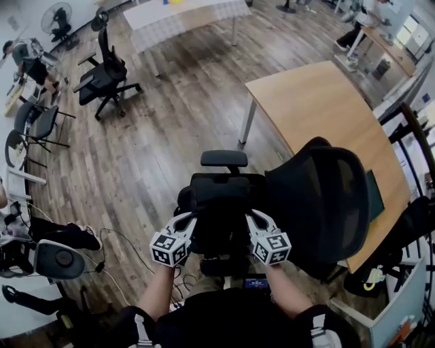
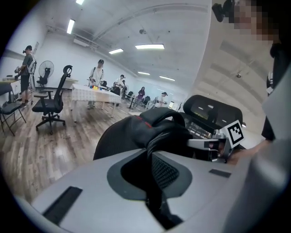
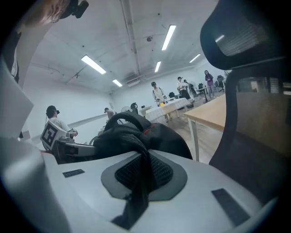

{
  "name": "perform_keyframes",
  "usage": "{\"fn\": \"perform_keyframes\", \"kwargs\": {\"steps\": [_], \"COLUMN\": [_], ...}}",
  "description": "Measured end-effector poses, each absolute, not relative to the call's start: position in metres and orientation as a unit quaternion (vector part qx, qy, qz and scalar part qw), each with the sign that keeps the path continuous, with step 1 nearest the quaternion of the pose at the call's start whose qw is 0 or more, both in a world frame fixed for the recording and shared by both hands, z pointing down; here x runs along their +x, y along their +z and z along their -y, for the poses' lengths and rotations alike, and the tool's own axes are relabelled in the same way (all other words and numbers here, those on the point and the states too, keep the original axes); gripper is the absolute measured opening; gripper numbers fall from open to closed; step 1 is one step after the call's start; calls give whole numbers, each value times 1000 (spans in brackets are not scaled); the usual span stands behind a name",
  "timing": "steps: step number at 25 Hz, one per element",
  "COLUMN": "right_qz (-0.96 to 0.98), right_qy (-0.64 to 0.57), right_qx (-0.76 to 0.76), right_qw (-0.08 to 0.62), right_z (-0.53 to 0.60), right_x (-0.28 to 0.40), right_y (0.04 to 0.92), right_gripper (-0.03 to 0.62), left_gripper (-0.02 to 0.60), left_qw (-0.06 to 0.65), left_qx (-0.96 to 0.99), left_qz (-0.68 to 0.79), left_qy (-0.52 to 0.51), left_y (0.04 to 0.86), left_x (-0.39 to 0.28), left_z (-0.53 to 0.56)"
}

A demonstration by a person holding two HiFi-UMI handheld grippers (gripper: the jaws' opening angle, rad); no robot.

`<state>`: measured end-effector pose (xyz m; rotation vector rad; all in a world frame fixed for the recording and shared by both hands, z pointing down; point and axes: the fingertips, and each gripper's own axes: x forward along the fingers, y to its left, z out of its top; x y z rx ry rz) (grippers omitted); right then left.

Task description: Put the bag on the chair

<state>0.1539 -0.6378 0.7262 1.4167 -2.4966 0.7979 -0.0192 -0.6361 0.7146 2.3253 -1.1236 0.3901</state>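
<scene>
A black backpack point(image 1: 217, 204) hangs between my two grippers, in front of a black office chair's mesh back point(image 1: 326, 197). My left gripper point(image 1: 192, 219) is shut on the bag's left side and my right gripper point(image 1: 251, 219) on its right side. In the left gripper view the jaws point(image 2: 152, 157) pinch a black zippered edge of the bag point(image 2: 136, 132), with the right gripper's marker cube point(image 2: 235, 132) beyond it. In the right gripper view the jaws point(image 3: 141, 175) clamp a black strap of the bag point(image 3: 136, 132), and the chair back point(image 3: 248, 91) rises close on the right. The bag hides the chair's seat.
A wooden desk point(image 1: 319, 109) stands just behind the chair. Another black office chair point(image 1: 102, 75) and a white table point(image 1: 183, 13) stand farther off on the wood floor. Cables point(image 1: 115, 265) and gear lie at the left. Several people stand in the background point(image 2: 96, 75).
</scene>
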Motion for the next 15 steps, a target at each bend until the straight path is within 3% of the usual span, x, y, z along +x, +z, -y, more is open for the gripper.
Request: {"fn": "perform_keyframes", "kwargs": {"steps": [15], "right_qz": [824], "right_qy": [246], "right_qx": [503], "right_qw": [90], "right_z": [783], "right_x": [158], "right_y": [790], "right_gripper": [38], "left_gripper": [25], "left_qw": [235], "left_qx": [845], "left_qz": [445], "left_qy": [182], "left_y": [783], "left_x": [-18], "left_z": [789]}}
